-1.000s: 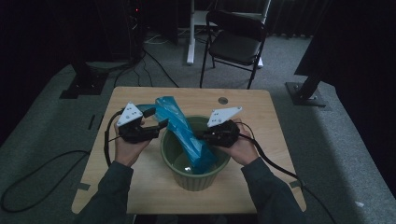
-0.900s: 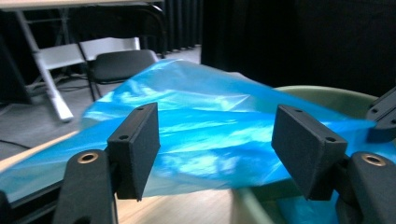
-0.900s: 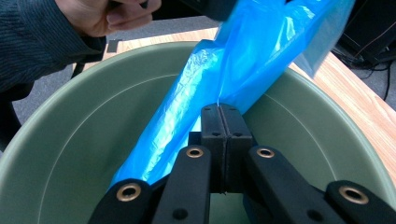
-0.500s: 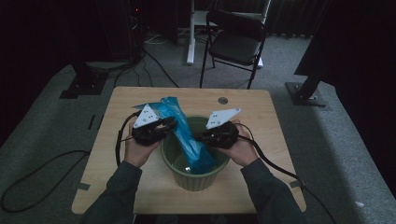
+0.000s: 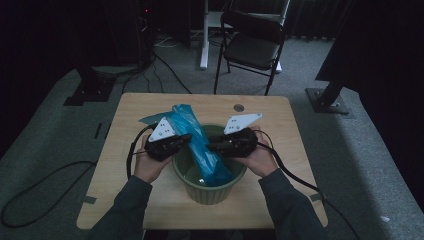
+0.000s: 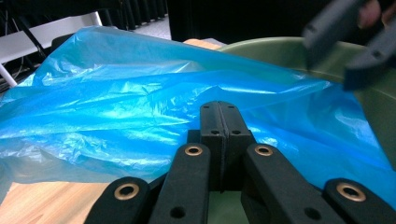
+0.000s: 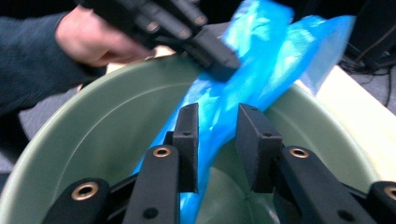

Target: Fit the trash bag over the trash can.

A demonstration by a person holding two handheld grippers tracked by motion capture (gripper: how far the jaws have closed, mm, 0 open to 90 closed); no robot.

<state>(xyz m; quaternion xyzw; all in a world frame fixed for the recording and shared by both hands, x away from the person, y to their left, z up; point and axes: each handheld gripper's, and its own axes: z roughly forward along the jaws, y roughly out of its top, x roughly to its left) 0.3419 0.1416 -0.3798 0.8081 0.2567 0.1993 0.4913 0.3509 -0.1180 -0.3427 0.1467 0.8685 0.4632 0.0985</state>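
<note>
While I am lining the green pot with the blue plastic bag, I am working it from both sides so the film gets handed across the rim. My left gripper is pinching: its fingers have just been closing and are now pressed flat together, with the bag's edge lying right at their tips; whether a fold is truly caught between them I cannot tell for certain, though from above they are meeting the film at the pot's left rim. My right gripper is doing the opposite. Its fingers have just been opening and are now standing partly apart, the twisted strip of bag running between them without being squeezed. I judge that I am passing the hold from right to left, so the right can take a fresh bite on the bag's mouth.

The bag is lying slantwise: its lower end is drooping down inside the pot toward the bottom, its upper end is spilling over the far-left rim onto the tabletop. Apart from that film the pot is holding nothing. It is sitting near the tabletop's near edge, between my two hands.
</note>
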